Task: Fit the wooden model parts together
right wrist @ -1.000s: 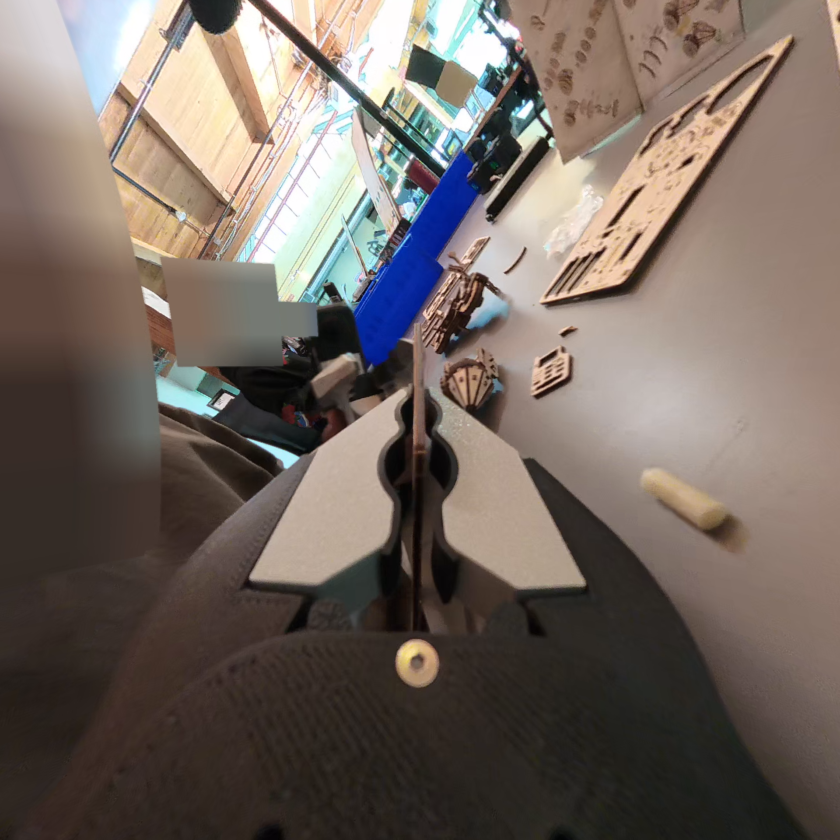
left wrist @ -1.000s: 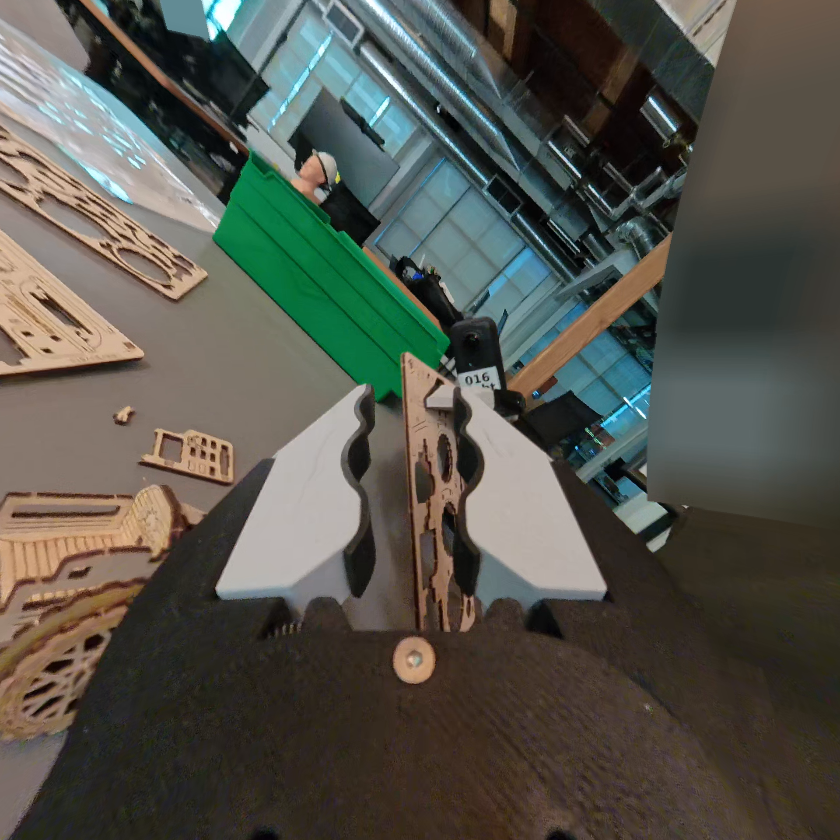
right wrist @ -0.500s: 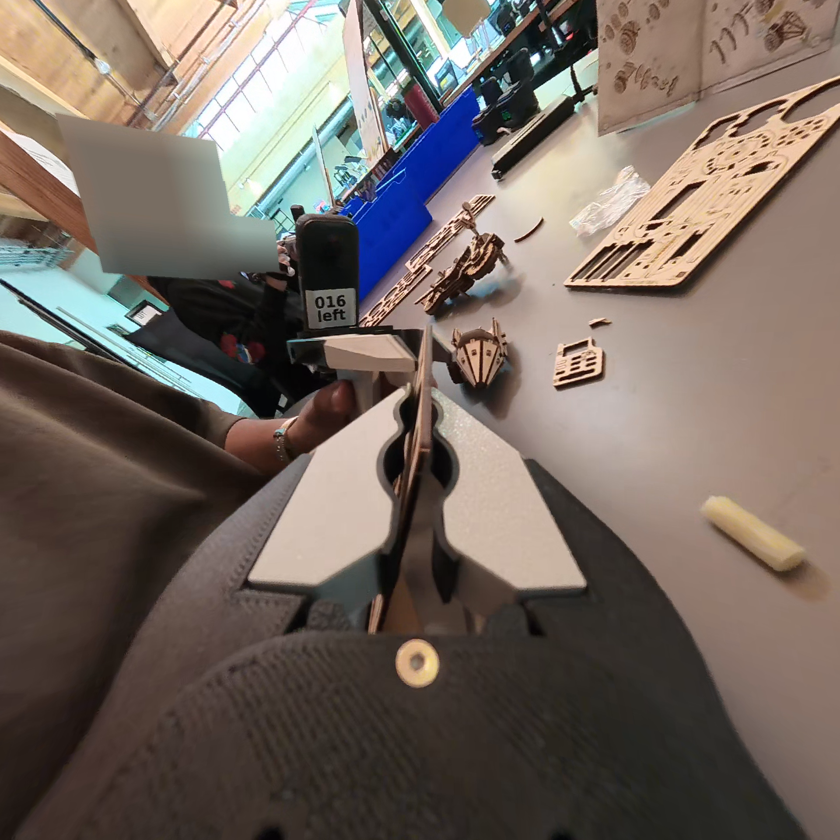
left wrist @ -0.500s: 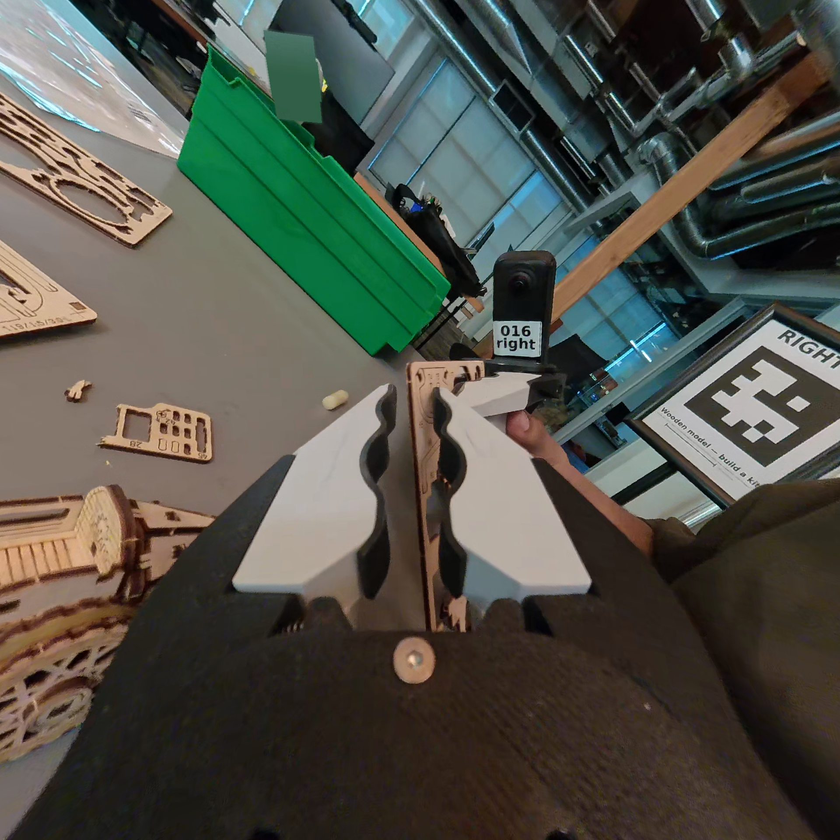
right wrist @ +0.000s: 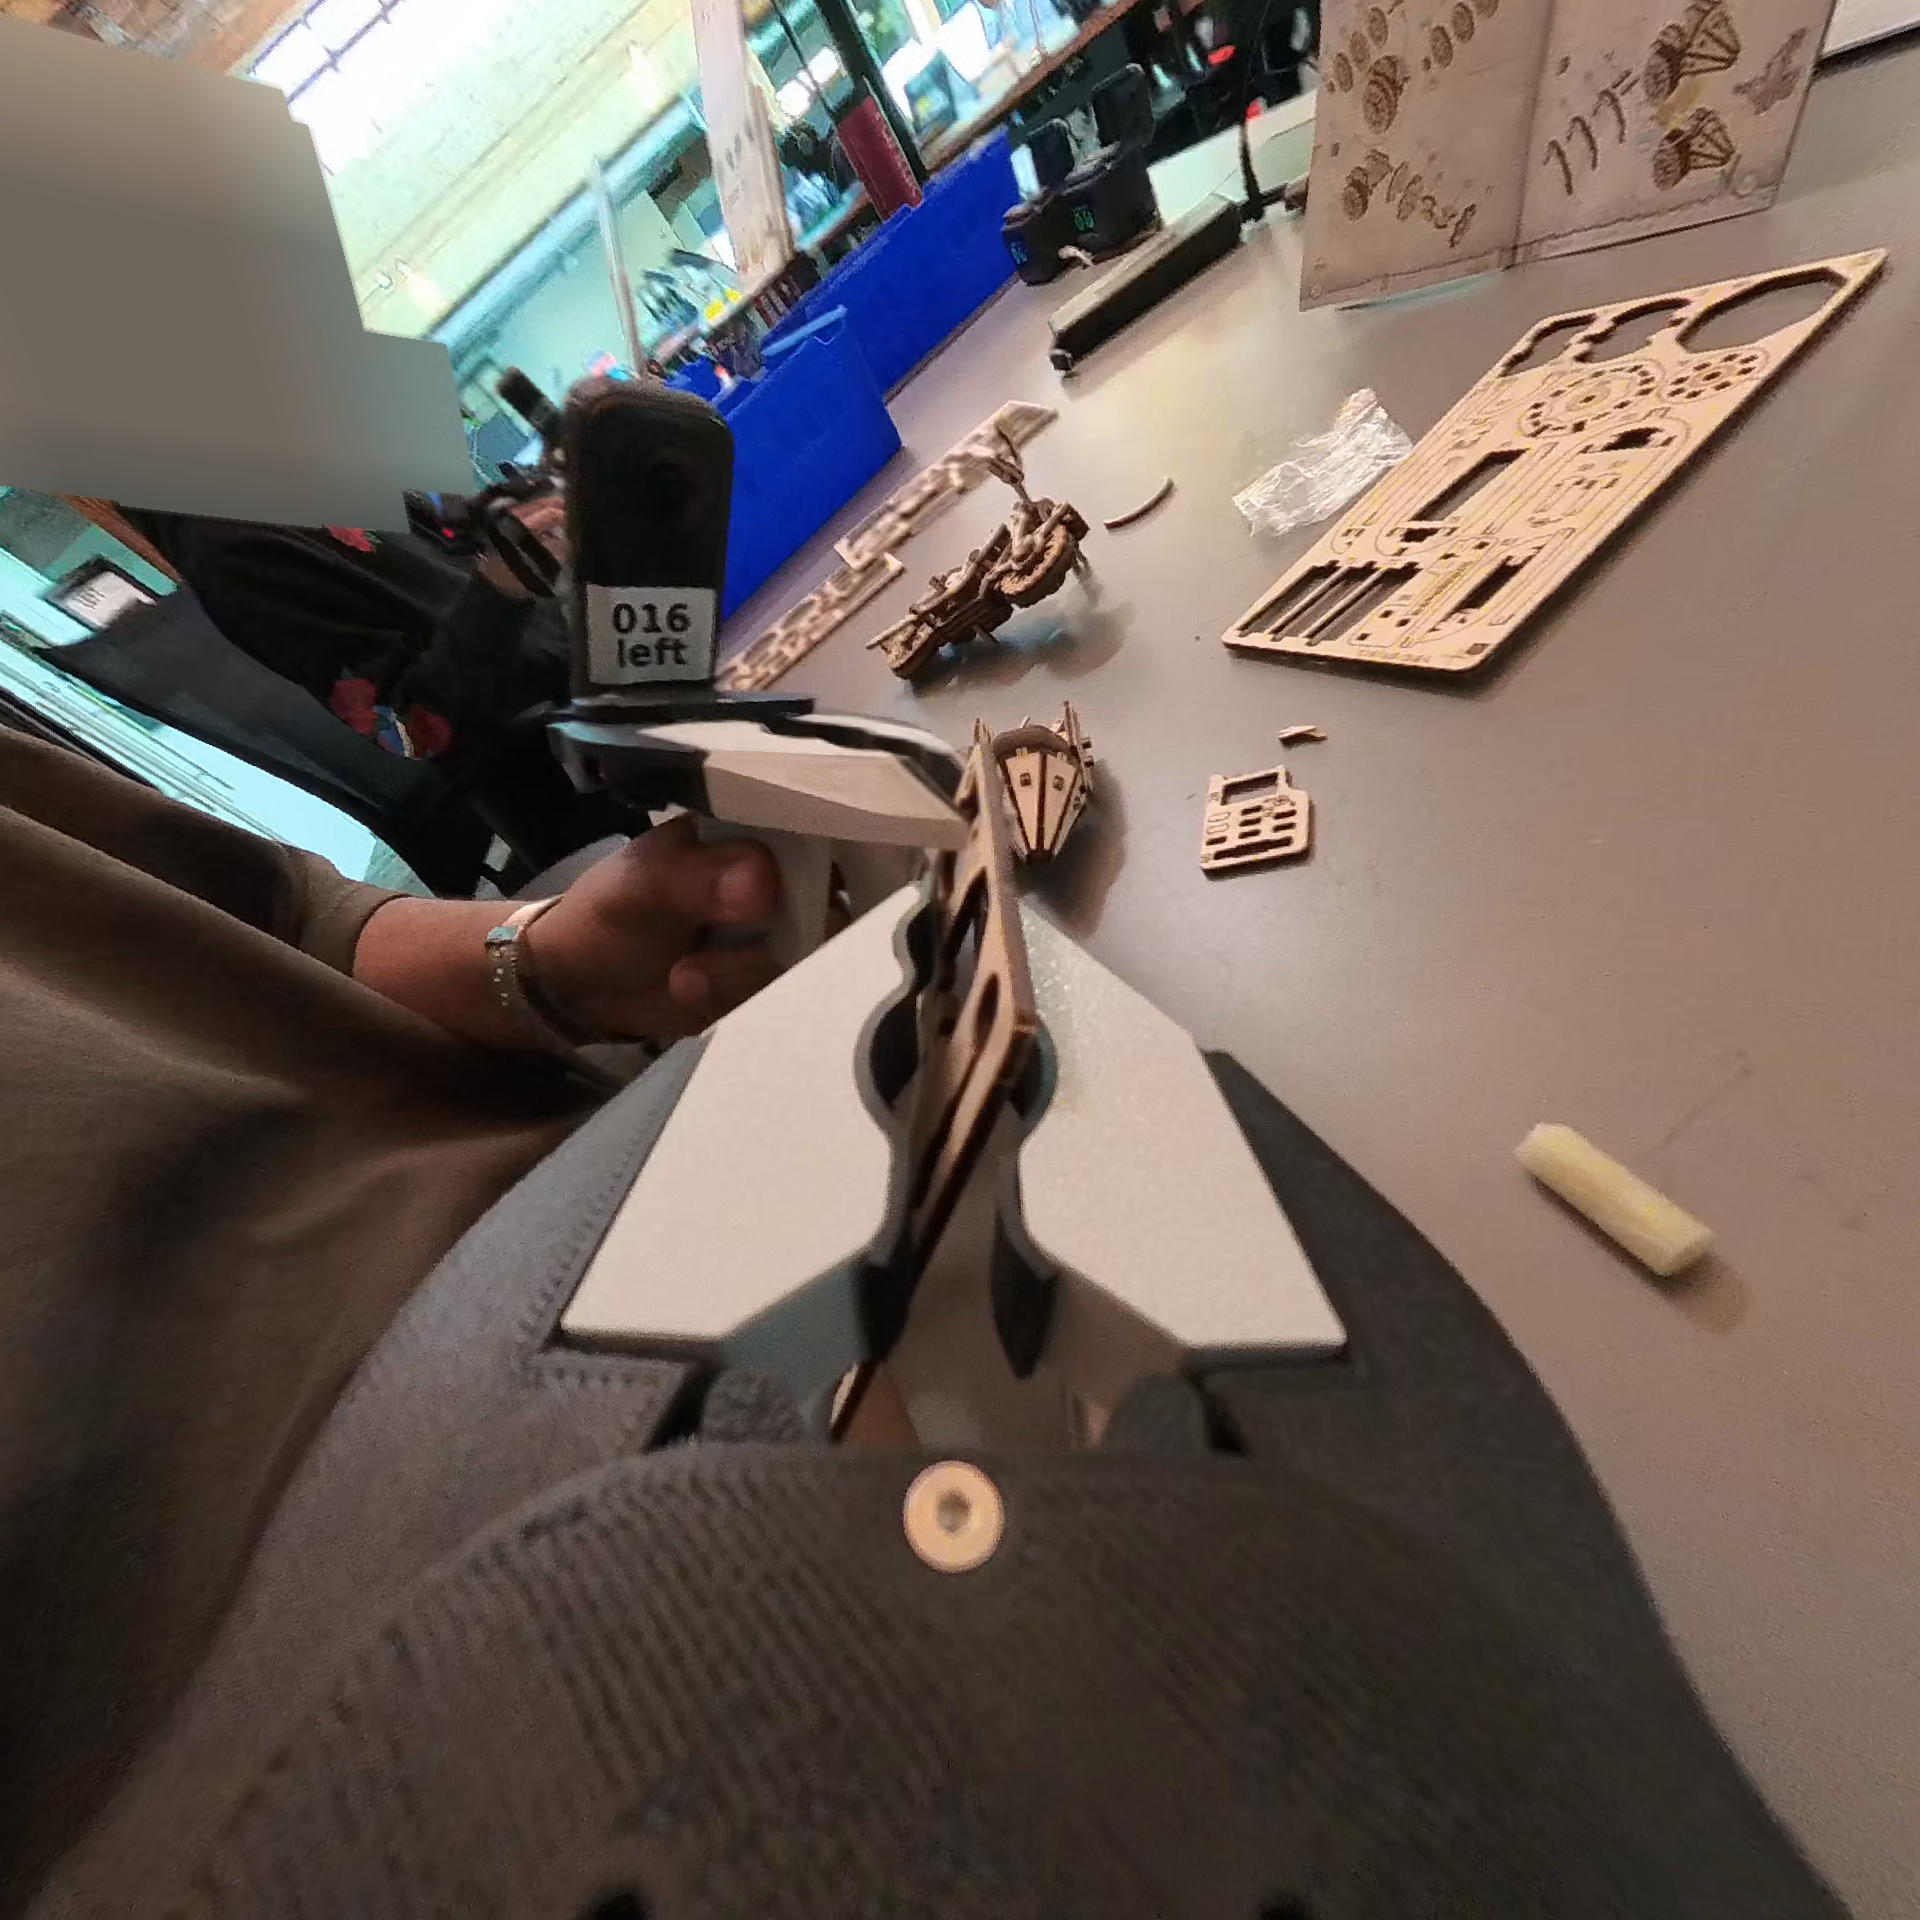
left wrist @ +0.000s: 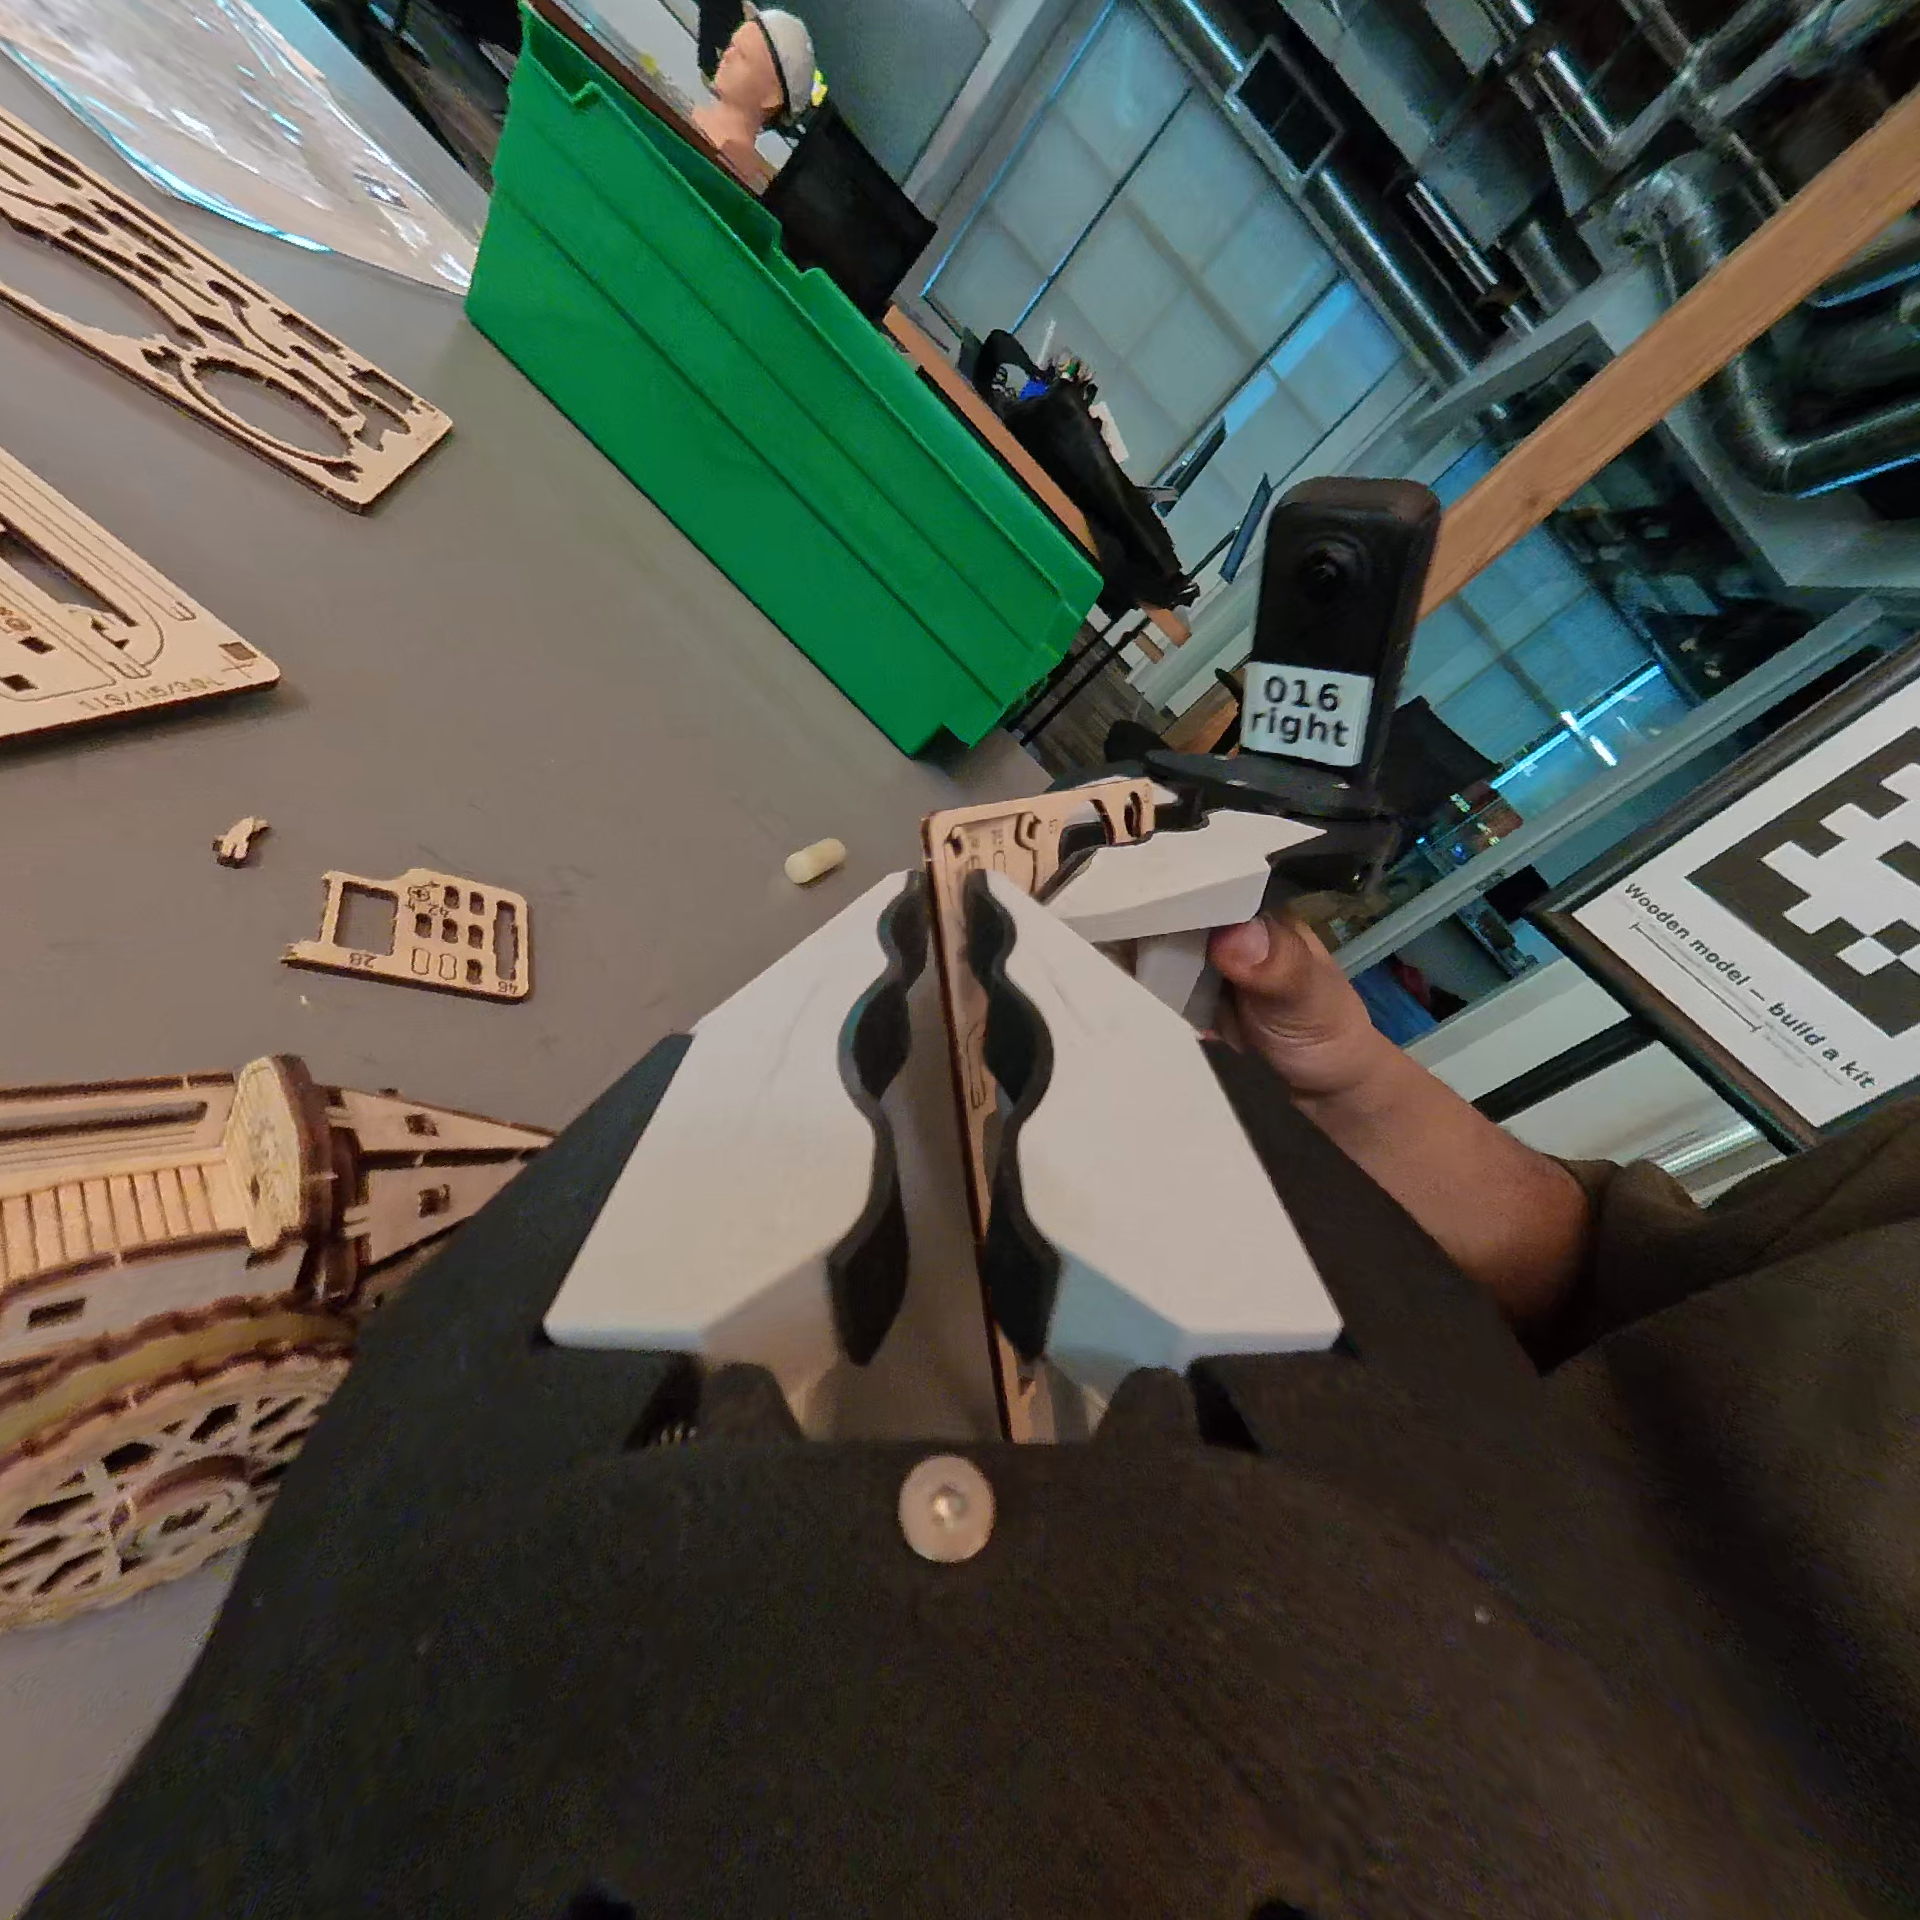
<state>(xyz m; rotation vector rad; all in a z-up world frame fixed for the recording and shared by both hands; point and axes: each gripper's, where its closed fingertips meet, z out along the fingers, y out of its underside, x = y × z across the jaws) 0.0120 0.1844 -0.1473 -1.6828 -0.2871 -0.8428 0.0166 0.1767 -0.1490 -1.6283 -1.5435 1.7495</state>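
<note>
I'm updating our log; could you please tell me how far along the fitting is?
Done: the wooden panel is up off the table. In hand: left gripper and right gripper both clamp it. Left: nothing joins it yet; the small cut piece lies loose.

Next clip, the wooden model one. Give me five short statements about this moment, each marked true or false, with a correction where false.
1. A thin wooden sheet stands edge-on between the left gripper's fingers. True.
2. The green bin lies tipped over on the floor. False: it stands on the grey table.
3. The right gripper is empty. False: a wooden sheet sits between its fingers.
4. A small cream cylinder lies on the table, apart from both grippers. True.
5. The small wooden grid piece is clamped in the left gripper. False: it lies flat on the table, untouched.
</note>
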